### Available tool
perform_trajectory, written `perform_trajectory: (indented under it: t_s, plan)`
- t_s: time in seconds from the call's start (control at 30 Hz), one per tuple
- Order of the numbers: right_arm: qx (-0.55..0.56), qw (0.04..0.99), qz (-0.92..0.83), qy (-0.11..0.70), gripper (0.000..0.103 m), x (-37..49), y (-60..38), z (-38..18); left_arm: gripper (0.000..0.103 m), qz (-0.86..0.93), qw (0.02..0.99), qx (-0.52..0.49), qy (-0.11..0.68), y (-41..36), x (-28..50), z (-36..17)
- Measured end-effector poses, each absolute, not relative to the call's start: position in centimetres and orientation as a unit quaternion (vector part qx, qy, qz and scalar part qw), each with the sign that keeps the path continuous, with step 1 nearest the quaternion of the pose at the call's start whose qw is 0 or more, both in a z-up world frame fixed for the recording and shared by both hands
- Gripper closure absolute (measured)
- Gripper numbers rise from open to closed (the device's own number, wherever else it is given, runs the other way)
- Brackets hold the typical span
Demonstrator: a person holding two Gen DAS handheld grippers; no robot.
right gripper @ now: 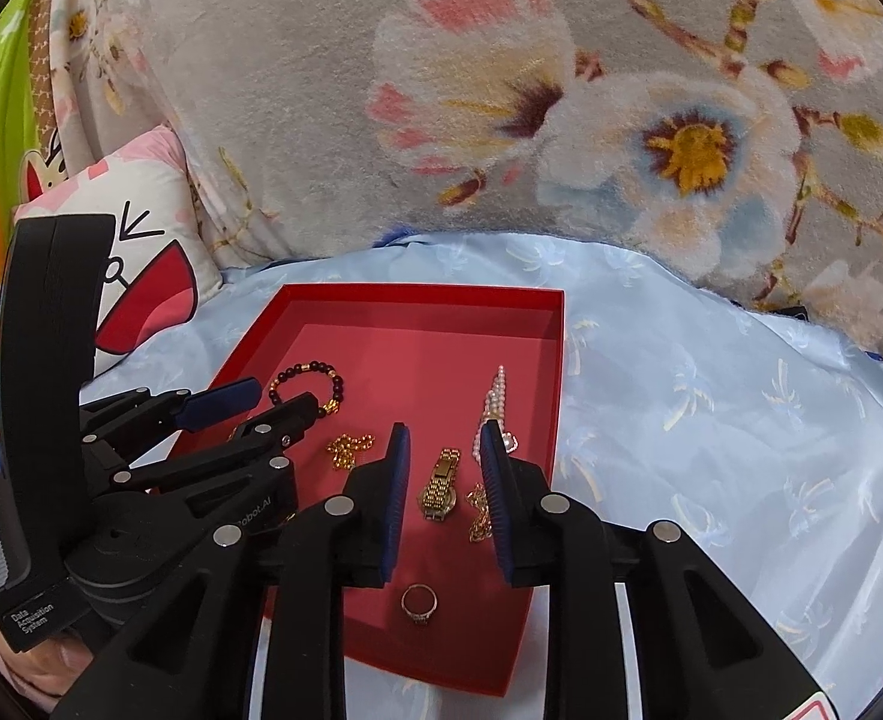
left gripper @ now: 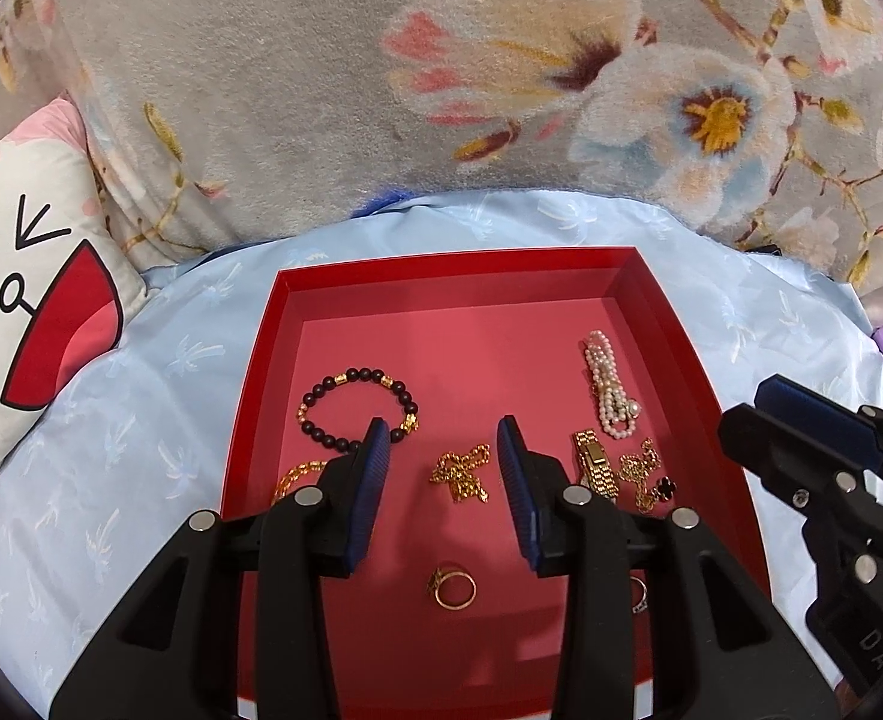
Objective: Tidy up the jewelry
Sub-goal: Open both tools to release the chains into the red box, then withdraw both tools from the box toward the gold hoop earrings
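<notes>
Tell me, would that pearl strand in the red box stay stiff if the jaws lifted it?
Probably not. The pearl strand lies bunched in loose loops, so it would likely droop and dangle. Its small, round, glossy beads could slip between ribbed pads. It looks light.

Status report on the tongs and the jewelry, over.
Left tongs open, empty. Right tongs open, empty, above gold watch. Jewelry in red tray. Nothing blocking.

Red tray; gold watch; floral grey blanket.

Gold chain and small ring partly hidden behind left tongs.
</notes>
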State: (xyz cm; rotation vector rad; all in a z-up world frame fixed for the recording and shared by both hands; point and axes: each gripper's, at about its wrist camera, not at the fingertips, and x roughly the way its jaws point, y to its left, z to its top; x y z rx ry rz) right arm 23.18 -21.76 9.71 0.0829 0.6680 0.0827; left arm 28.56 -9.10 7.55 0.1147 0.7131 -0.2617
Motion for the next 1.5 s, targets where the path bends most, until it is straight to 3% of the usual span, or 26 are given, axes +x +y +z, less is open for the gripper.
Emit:
perform_trajectory:
  t_s: [0.13,0.77,1.1,1.23,1.5]
  plan:
    - [0.044,0.943,0.042,0.327,0.074,22.2,-21.8,9.7,0.060,-0.124,0.930,0.059,0.342,-9.0,27.6,7.9]
    - [0.053,0.944,0.044,0.324,0.069,17.0,-21.4,9.6,0.060,-0.121,0.933,0.054,0.336,-8.1,23.1,8.8]
    - [0.066,0.941,0.047,0.327,0.065,13.5,-21.4,8.7,0.054,-0.125,0.934,0.059,0.328,-7.5,19.4,8.8]
    - [0.055,0.939,0.055,0.334,0.060,10.9,-20.9,7.6,0.043,-0.117,0.936,0.070,0.325,-5.9,17.2,8.1]
    - [0.059,0.920,0.094,0.376,0.059,6.2,-18.7,3.7,0.042,-0.076,0.932,0.079,0.346,-2.3,13.1,4.3]
